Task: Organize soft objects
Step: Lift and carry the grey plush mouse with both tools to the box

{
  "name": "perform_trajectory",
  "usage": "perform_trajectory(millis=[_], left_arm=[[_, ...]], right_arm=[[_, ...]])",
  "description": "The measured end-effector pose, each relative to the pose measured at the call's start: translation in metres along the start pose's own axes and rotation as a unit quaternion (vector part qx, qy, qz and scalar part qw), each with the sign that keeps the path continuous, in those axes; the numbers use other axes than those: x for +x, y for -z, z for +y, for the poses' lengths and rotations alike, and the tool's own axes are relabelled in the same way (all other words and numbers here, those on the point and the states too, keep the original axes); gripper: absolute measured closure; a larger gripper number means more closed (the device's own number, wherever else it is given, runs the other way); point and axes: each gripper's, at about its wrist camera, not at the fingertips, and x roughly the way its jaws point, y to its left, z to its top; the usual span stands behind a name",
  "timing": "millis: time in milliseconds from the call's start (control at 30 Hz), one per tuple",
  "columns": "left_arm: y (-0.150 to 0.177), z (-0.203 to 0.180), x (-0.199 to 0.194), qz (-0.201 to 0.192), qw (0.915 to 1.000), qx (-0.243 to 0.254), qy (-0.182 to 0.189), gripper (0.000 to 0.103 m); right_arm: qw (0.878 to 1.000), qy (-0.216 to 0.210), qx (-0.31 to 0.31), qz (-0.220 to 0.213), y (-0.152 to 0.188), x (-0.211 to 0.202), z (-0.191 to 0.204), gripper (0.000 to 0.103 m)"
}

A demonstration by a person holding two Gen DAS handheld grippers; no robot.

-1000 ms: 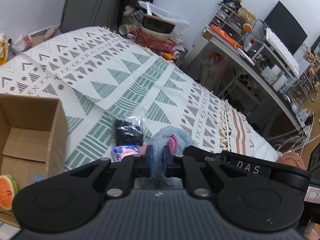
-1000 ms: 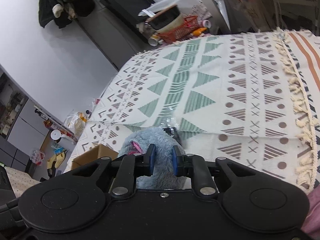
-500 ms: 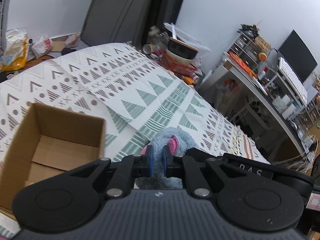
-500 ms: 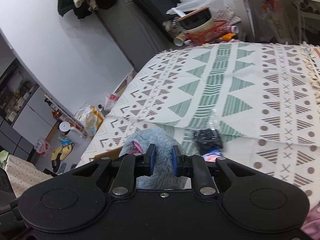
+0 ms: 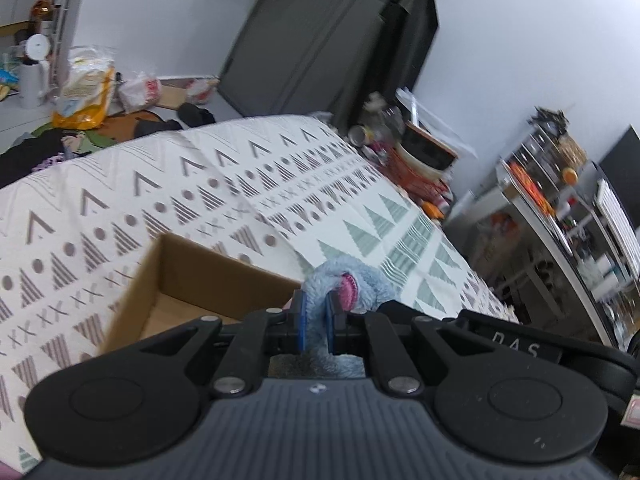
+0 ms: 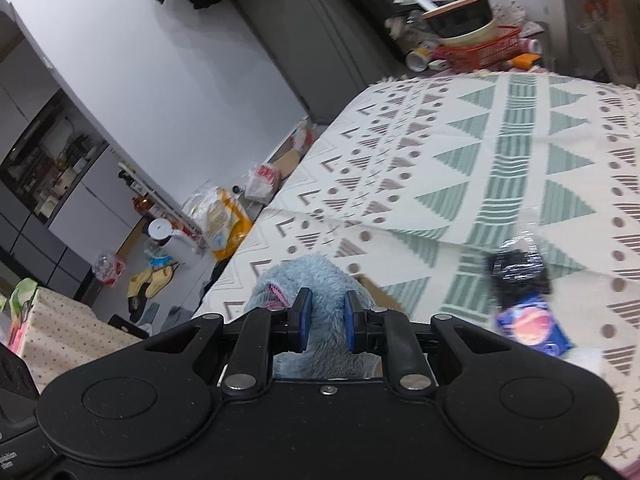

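Observation:
Both grippers hold one fluffy blue plush toy with pink trim. My left gripper (image 5: 315, 322) is shut on the plush toy (image 5: 352, 280), which hangs at the near right corner of an open cardboard box (image 5: 188, 280) on the bed. My right gripper (image 6: 323, 322) is shut on the same plush toy (image 6: 308, 276); a sliver of the box's brown rim (image 6: 380, 294) shows just behind it. The box's inside looks bare where visible.
A patterned bedspread (image 5: 120, 208) covers the bed. A clear packet of black items (image 6: 518, 268) and a blue-pink packet (image 6: 532, 326) lie on it to the right. Bags and shoes clutter the floor (image 6: 216, 216). A crowded desk (image 5: 560, 216) stands at right.
Both grippers, still holding the plush toy, have swung left toward the box. The box has come closer to centre in the left view; the packets have slid to the right.

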Motion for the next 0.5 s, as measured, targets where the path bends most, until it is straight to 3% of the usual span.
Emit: perform_trajectory(millis=[167, 500], left_arm=[[-0.009, 0.019, 0.000, -0.009, 0.9996, -0.016, -0.020, 0.094], [-0.008, 0.068, 0.019, 0.025, 0.9963, -0.057, -0.058, 0.094]], right_arm=[[1.000, -0.012, 0.000, 0.016, 0.005, 0.021, 0.013, 0.086], [0.997, -0.030, 0.024, 0.067, 0.029, 0.062, 0.018, 0.086]])
